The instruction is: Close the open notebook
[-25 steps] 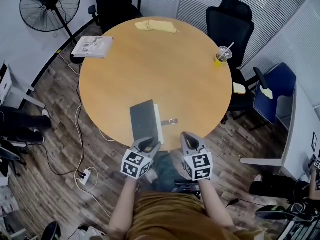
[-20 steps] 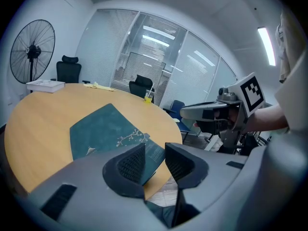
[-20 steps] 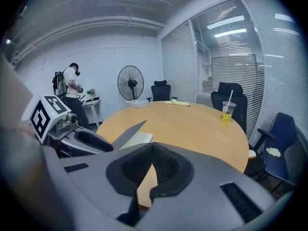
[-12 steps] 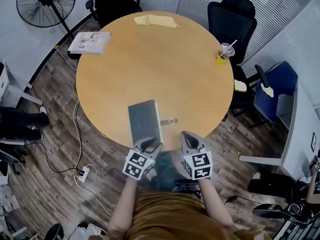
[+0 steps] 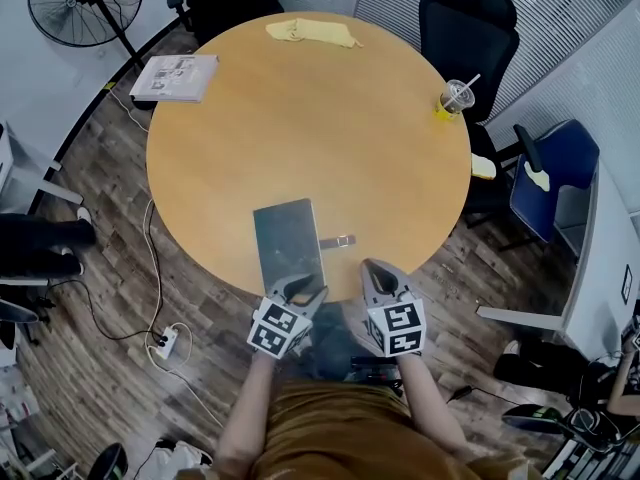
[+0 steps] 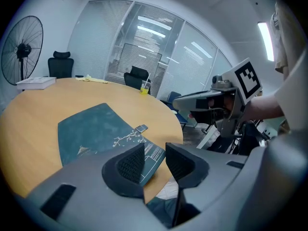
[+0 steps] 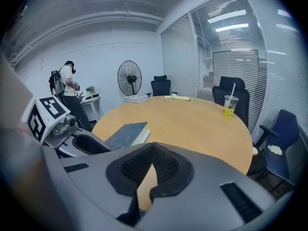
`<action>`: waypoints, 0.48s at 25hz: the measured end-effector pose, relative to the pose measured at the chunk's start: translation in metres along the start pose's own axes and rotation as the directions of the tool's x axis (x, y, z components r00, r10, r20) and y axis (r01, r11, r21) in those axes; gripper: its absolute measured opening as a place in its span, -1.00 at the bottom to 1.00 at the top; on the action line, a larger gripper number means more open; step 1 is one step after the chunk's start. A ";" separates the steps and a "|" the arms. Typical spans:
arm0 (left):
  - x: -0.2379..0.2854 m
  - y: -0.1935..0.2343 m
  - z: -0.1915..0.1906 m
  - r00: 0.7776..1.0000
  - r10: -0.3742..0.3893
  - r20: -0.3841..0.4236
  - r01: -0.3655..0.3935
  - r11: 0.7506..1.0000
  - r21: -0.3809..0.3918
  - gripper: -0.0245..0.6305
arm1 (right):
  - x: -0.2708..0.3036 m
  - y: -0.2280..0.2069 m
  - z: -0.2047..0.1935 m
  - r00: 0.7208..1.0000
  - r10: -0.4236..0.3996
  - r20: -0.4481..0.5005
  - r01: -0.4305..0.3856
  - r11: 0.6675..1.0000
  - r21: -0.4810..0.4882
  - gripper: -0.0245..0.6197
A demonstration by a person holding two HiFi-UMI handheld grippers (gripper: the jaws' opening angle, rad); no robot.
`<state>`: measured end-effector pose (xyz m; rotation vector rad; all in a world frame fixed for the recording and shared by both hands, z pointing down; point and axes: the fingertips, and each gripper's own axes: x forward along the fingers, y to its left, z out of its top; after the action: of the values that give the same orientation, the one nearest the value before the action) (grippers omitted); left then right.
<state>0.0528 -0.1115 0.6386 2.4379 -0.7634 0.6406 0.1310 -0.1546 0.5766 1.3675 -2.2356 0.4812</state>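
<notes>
Notebook (image 5: 288, 243) lies closed near the surface's (image 5: 300, 118) front edge. Left tongs (image 5: 298, 288) just beside it, jaws apart, just been opening, nothing between them. Right tongs (image 5: 382, 276) pressed together, empty.

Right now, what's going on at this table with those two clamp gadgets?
A person holds a two-jaw gripper in each hand at the near edge of a round wooden table. A dark teal hardcover notebook lies flat and already closed just ahead of them, its strap sticking out sideways. The left gripper has just been opening its jaws, with nothing between them. The right gripper has its jaws together, empty. Neither grips the notebook.
</notes>
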 end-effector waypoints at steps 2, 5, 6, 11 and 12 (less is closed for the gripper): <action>0.002 0.002 -0.002 1.000 0.006 -0.015 -0.007 1.000 -0.004 -0.45 | 0.003 -0.002 0.000 1.000 0.002 -0.003 -0.002 1.000 0.003 -0.89; 0.001 0.020 -0.001 0.997 0.076 -0.022 -0.076 0.997 -0.022 -0.81 | 0.006 -0.005 0.000 1.000 0.002 -0.009 -0.002 1.000 0.000 -0.89; 0.000 0.026 0.000 0.996 0.089 -0.028 -0.089 0.996 -0.021 -0.81 | 0.006 -0.006 0.000 1.000 0.002 -0.010 -0.002 1.000 -0.002 -0.89; -0.003 0.044 -0.006 0.993 0.110 -0.038 -0.111 0.993 -0.045 -0.81 | 0.006 -0.005 -0.002 1.000 0.002 -0.016 -0.002 1.000 0.000 -0.89; -0.004 0.045 -0.007 0.993 0.113 -0.035 -0.115 0.992 -0.053 -0.81 | 0.006 -0.005 -0.001 1.000 0.004 -0.017 -0.004 1.000 0.000 -0.89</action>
<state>0.0200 -0.1385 0.6557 2.3417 -0.9003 0.6907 0.1330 -0.1607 0.5817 1.3536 -2.2256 0.4921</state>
